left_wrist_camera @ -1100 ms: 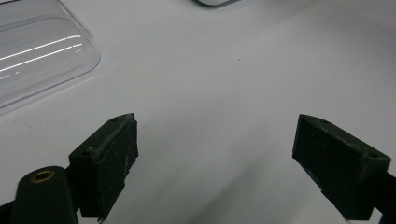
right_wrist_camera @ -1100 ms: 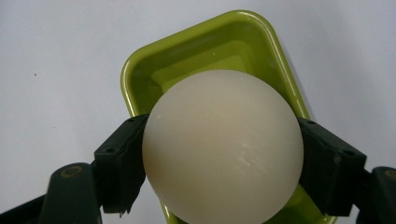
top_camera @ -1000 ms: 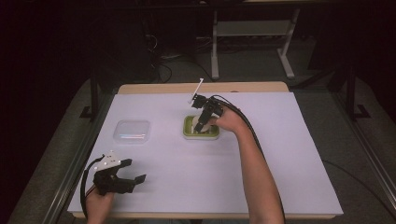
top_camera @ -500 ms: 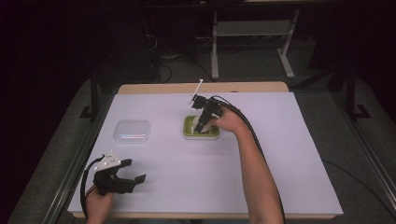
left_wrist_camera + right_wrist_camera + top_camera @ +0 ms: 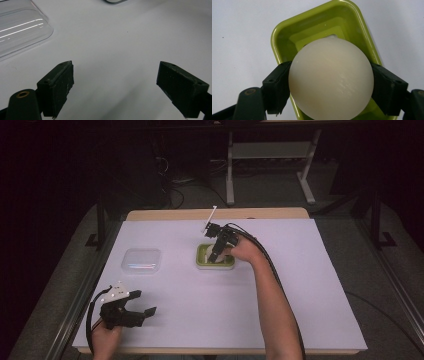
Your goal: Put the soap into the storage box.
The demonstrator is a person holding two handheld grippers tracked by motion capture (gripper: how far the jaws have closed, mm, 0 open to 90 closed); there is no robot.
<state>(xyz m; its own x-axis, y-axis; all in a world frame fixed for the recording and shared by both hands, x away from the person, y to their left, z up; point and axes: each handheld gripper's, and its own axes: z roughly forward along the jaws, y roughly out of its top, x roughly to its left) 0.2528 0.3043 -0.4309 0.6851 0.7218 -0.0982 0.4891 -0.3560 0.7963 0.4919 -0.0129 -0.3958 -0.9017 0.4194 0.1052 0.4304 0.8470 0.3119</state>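
While gripped, ball [image 5: 330, 78] overhangs tray [image 5: 287, 35].

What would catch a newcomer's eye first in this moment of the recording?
The cream-white ball stands out, clamped between the jaws of the right gripper directly over the lime-green tray near the middle of the white table. Next comes the left gripper, open and holding nothing at the near left corner, with the clear plastic lid lying flat beyond it.
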